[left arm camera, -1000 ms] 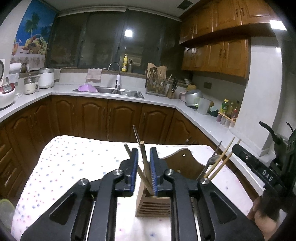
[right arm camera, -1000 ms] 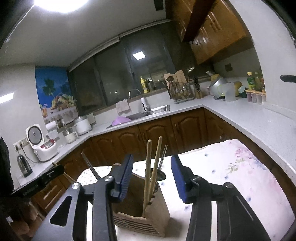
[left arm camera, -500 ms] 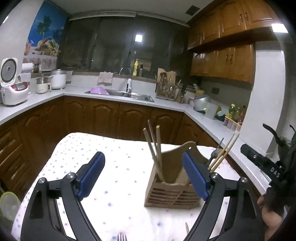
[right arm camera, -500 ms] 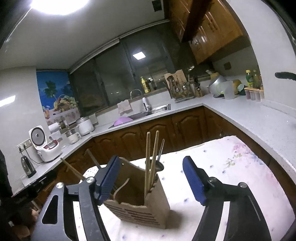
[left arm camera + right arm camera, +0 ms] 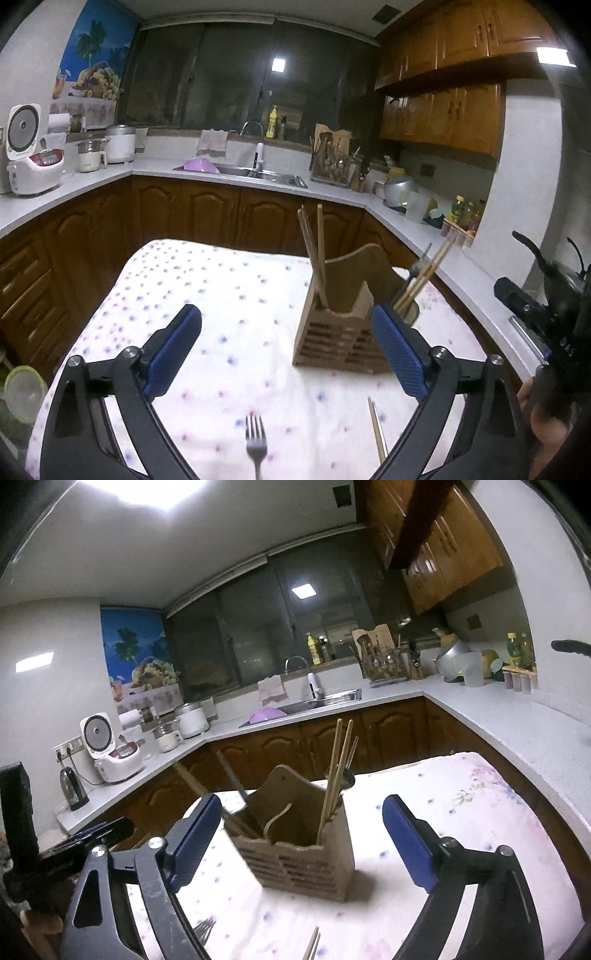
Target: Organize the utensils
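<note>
The left wrist view shows the left gripper (image 5: 286, 354) with its blue jaws spreading wide and nothing between them. The wooden holder (image 5: 341, 328) stands on the dotted tablecloth (image 5: 207, 295), a little ahead and to the right. Two chopsticks (image 5: 314, 254) lean in its left slot, and another pair (image 5: 424, 277) sticks out of its right side. A fork (image 5: 255, 443) lies on the cloth near the bottom of the view, and one loose chopstick (image 5: 377, 428) lies to its right.

The right gripper (image 5: 301, 840) is spreading its jaws too, and they are empty. The holder (image 5: 299, 853) sits just beyond and between them, but they do not touch it.

I think the next job is to pick up the fork or the loose chopstick. To do it well, a hand should come low over the cloth, put one jaw on each side of the thin handle, and squeeze near the middle so it does not tip. It should not bump the holder, which looks light.

The left view shows the fork whole. The right view shows only its tines (image 5: 204, 928), beside the jaw arm. The right view shows the chopsticks (image 5: 336, 771) in the near slot standing almost straight.
</note>
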Action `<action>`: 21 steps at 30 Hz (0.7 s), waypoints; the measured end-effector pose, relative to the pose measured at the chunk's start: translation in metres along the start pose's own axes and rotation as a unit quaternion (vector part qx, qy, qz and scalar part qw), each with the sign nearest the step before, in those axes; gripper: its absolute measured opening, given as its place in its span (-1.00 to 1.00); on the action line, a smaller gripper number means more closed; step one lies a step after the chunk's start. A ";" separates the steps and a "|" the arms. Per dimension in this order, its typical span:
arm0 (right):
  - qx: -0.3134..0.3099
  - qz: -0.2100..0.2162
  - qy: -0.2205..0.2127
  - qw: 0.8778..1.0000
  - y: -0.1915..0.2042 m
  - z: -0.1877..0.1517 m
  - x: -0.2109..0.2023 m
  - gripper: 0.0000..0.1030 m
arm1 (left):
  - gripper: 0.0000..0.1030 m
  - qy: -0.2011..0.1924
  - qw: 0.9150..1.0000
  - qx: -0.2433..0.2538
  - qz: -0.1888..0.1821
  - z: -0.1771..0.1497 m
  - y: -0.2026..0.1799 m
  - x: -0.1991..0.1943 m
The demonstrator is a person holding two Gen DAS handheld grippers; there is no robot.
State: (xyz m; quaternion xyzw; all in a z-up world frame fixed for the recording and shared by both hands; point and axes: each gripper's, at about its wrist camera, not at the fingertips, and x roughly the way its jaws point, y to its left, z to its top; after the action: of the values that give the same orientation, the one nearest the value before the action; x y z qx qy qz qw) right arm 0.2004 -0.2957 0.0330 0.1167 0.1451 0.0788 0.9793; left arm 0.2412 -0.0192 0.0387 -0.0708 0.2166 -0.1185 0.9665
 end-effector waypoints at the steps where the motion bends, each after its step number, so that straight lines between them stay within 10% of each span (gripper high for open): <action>1: -0.001 0.002 -0.001 1.000 0.001 -0.002 -0.006 0.85 | 0.95 0.001 1.000 -0.001 0.001 -0.004 0.001 -0.005; 21: -0.034 0.023 0.023 0.999 0.044 -0.054 -0.105 0.99 | 1.00 -0.013 0.998 0.035 0.041 -0.071 -0.002 -0.118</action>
State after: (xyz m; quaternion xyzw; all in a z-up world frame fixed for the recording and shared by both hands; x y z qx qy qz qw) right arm 0.0796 -0.2621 0.0219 0.0852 0.1619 0.1086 0.9771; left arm 0.1060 0.0033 0.0232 -0.0292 0.2021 -0.0857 0.9752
